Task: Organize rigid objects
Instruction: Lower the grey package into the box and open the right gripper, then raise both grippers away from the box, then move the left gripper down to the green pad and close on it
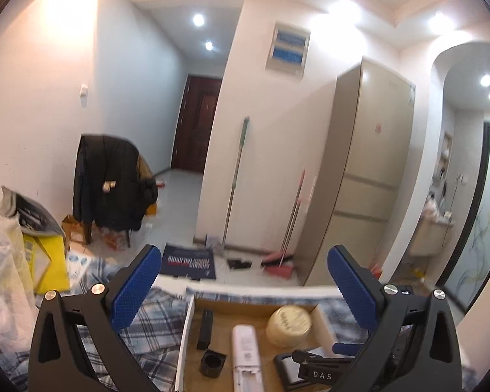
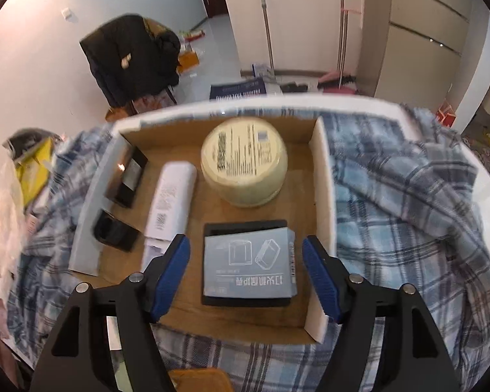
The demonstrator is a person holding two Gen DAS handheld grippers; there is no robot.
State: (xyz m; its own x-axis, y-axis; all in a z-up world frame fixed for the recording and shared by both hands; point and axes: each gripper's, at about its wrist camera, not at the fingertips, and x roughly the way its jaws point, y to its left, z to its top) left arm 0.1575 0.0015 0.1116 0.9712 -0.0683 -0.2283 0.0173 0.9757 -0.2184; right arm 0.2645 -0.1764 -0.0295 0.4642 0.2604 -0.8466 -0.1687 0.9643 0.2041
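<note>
A shallow brown cardboard box (image 2: 323, 176) is seen on a blue plaid cloth (image 2: 408, 196). Inside it, a small grey printed carton (image 2: 248, 264) lies between the right gripper (image 2: 246, 272)'s parted, untouching pads; the left gripper (image 1: 245, 285) is held wide, empty.

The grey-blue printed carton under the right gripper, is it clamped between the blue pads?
No. The grey-blue printed carton lies on a black tray, with clear gaps to both blue pads of the right gripper.

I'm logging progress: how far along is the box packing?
Mostly done: the round tin, white remote, two black pieces and the grey packet lie in the cardboard box. The right claw straddles the packet, open; the left claw is empty. Nothing else awaiting packing is visible.
</note>
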